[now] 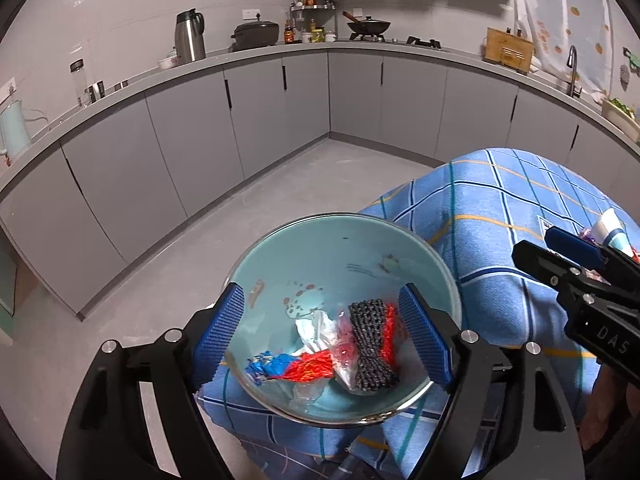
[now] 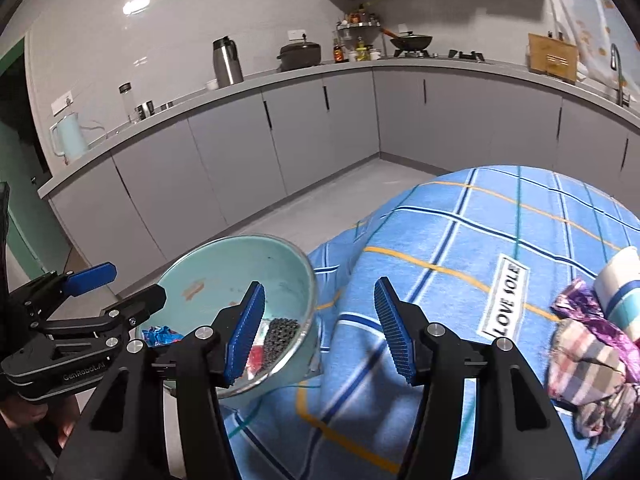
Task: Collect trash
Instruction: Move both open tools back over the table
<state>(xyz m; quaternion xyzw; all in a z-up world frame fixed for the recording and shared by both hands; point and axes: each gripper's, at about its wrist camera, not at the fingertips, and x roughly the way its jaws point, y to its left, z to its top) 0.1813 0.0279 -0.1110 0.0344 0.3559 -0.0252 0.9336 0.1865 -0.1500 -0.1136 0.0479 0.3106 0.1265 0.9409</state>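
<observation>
A pale teal bowl sits at the corner of a table under a blue checked cloth. It holds trash: a red and blue wrapper, clear plastic and a black and red mesh piece. My left gripper is open, its fingers on either side of the trash, above the bowl. My right gripper is open and empty, over the cloth just right of the bowl. More trash lies at the right: a purple wrapper, a checked wrapper and a paper cup.
Grey kitchen cabinets run around the room, with a thermos, pots and a kettle on the counter. Grey floor lies beyond the table. The left gripper shows at the left edge of the right wrist view.
</observation>
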